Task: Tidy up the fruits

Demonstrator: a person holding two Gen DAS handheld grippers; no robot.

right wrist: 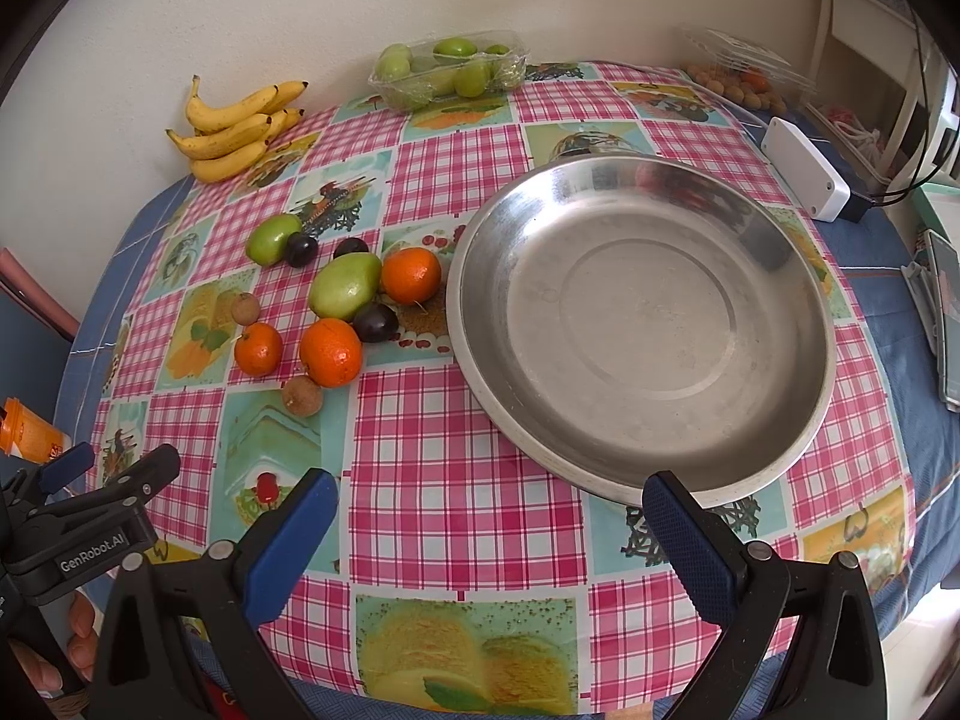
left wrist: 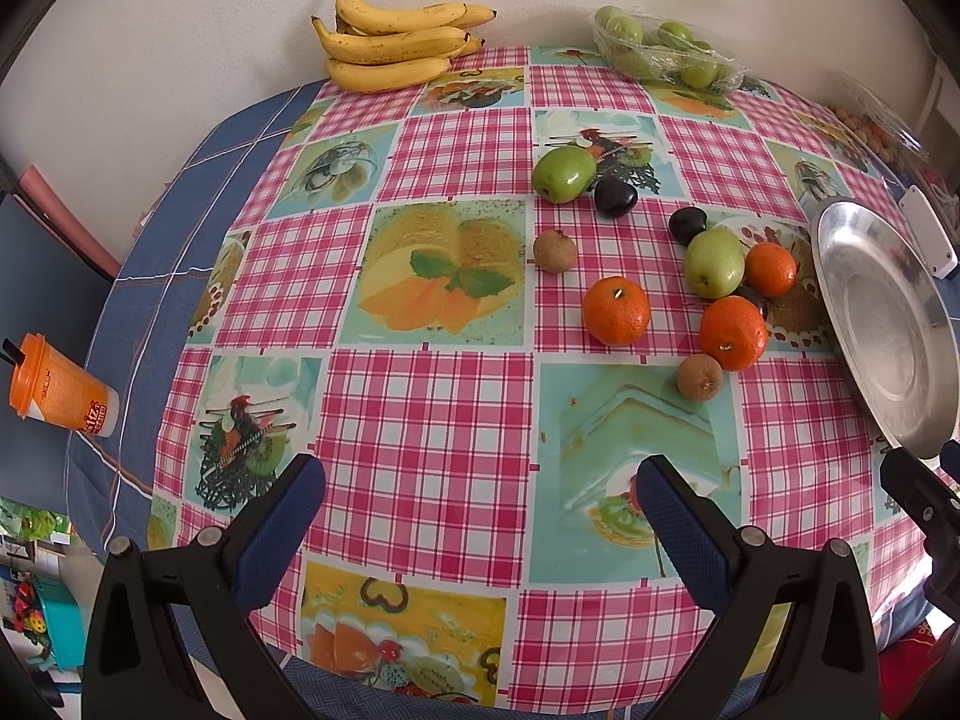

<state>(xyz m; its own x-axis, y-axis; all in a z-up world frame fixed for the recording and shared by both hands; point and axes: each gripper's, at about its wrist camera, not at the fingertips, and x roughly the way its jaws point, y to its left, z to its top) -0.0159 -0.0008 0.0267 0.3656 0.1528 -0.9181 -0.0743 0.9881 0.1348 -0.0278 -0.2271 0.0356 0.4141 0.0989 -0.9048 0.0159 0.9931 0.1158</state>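
Both views bright, even daylight, soft short shadows under the fruit. Metal plate point(right wrist: 642, 324) shows mild glare on its far rim and blurry reflections. Strong fisheye bend: tablecloth point(left wrist: 420, 408) grid bulges, corners vignette to black. Centre sharp; far right edge of the right view is washed-out and soft.

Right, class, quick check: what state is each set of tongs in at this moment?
Left tongs: open, holding nothing, above the tablecloth.
Right tongs: open, holding nothing, just short of the metal plate.
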